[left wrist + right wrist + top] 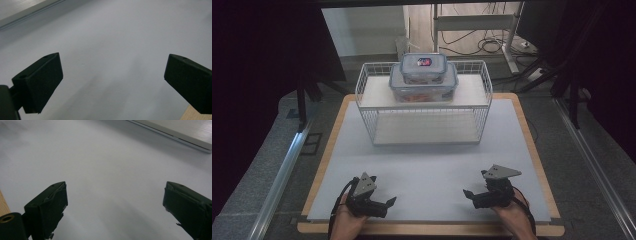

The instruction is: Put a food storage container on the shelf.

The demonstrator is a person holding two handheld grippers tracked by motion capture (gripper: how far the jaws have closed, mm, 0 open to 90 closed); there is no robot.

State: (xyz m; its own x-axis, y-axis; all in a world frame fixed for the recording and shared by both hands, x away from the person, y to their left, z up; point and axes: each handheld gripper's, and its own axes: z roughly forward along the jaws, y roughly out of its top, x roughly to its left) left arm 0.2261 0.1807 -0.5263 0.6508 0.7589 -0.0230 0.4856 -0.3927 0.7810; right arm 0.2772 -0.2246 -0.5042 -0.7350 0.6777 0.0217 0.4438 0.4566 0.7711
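High view: left gripper (384,201) and right gripper (470,195) rest low on the mat (427,165), jaws released, nothing held; two stacked boxes (424,76) sit on the rack (371,92), well apart from both. Left gripper view: jaws wide over bare mat (112,37). Right gripper view: likewise (105,162); a good reach likely keeps both grippers level and spread to flank the boxes.

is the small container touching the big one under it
Touching. In the high view the small container sits stacked directly on the lid of the big container, with no gap between them.
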